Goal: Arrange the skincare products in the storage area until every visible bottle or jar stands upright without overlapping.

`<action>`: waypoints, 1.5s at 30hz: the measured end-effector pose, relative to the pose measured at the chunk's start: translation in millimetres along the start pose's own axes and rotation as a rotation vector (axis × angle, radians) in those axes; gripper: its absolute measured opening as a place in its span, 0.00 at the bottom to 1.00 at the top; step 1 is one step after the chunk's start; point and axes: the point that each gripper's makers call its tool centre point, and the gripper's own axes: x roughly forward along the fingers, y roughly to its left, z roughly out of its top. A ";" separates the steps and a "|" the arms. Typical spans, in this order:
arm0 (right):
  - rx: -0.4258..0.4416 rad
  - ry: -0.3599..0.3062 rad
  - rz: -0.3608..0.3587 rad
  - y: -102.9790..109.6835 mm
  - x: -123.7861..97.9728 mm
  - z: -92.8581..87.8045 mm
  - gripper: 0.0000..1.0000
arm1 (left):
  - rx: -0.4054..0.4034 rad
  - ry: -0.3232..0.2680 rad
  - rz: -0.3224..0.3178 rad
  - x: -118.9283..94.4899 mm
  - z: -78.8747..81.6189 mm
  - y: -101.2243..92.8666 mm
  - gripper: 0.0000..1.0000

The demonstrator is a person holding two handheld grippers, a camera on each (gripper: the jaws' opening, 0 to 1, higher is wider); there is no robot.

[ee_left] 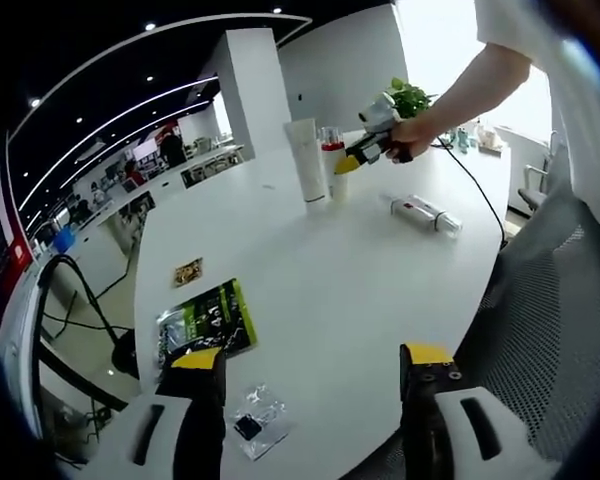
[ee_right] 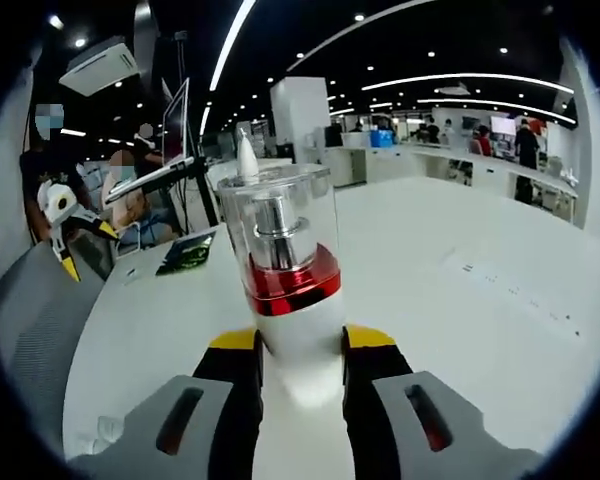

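A white pump bottle with a red band and a clear cap stands upright between the jaws of my right gripper, which is shut on its lower body. In the left gripper view that bottle stands beside a tall white tube, with the right gripper held on it by a person's hand. A clear-capped white bottle lies on its side on the white table. My left gripper hangs open over the table's near edge, holding nothing.
A green packet, a small gold item and a clear plastic bag lie near the left gripper. A potted plant stands at the far end. A mesh chair sits beside the table. The left gripper shows far left in the right gripper view.
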 end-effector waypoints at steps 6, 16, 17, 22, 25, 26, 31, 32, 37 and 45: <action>-0.018 -0.001 0.023 5.0 1.4 0.4 0.28 | 0.007 0.001 0.007 -0.1 -0.2 1.4 0.73; -0.021 -0.002 0.039 9.9 8.3 1.7 0.28 | 0.000 -0.002 0.006 -0.2 0.4 1.6 0.73; -0.010 -0.007 0.037 10.1 9.0 2.0 0.28 | 0.006 -0.001 0.005 0.0 0.3 1.0 0.73; 0.013 -0.013 0.026 10.6 10.9 1.9 0.29 | -0.016 -0.027 0.000 -1.5 4.6 0.9 0.73; 0.051 -0.010 0.016 10.3 10.0 1.4 0.32 | -0.005 -0.020 -0.001 -0.8 3.5 -0.2 0.73; 0.057 0.005 0.003 9.3 9.0 -1.2 0.36 | -0.003 -0.018 0.000 -0.8 3.2 -0.1 0.73; 0.119 0.035 -0.036 17.5 -2.7 -13.0 0.39 | -0.005 -0.022 0.000 -0.7 4.0 -0.2 0.73; 0.121 0.033 -0.044 21.1 -7.1 -13.9 0.40 | -0.006 -0.021 -0.002 -0.5 3.8 -0.4 0.73; 0.196 -0.014 -0.110 45.1 -23.7 -9.3 0.43 | -0.022 0.003 -0.003 2.0 -1.5 0.5 0.73; 0.359 -0.125 -0.284 78.2 -49.5 6.4 0.61 | -0.029 0.020 -0.087 4.3 -3.7 -17.5 0.73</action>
